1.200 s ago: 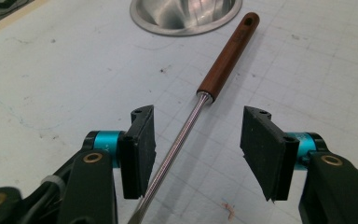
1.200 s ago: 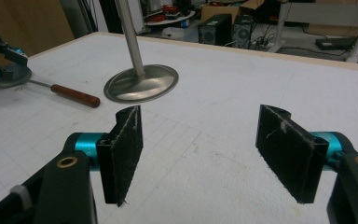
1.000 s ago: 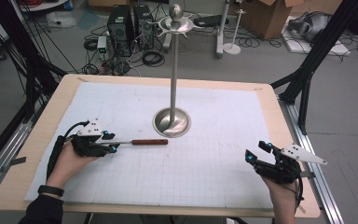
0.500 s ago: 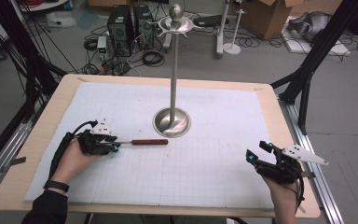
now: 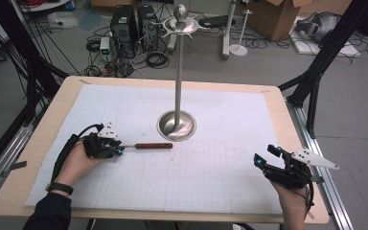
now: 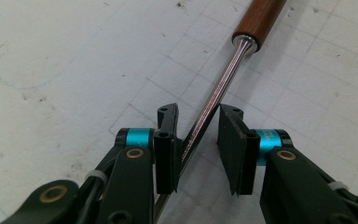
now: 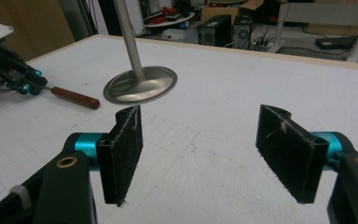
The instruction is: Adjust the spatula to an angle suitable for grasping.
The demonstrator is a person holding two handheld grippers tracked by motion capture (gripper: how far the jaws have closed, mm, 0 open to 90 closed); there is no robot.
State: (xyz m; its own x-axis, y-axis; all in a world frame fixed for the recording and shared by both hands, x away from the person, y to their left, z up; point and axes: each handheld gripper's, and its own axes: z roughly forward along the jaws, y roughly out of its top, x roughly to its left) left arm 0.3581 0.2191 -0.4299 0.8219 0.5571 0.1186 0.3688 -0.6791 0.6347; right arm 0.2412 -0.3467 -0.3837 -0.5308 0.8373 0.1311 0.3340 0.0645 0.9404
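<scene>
Since a second ago, the left gripper (image 6: pixel 198 135) has slid along the tool (image 5: pixel 146 145) and its jaws have been closing; they now stand narrow astride the metal shaft, without a clear grip. Beyond its tips lies the wooden handle (image 6: pixel 260 18), then the stand (image 5: pixel 177 125). Well apart, the right gripper (image 7: pixel 205 154) gapes wide, holding nothing.

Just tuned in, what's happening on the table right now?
The left gripper has just been closing around the metal shaft of a wooden-handled tool lying flat on the table; its pads are not yet clamped. The right gripper waits open and empty. A metal stand is behind the tool.
</scene>
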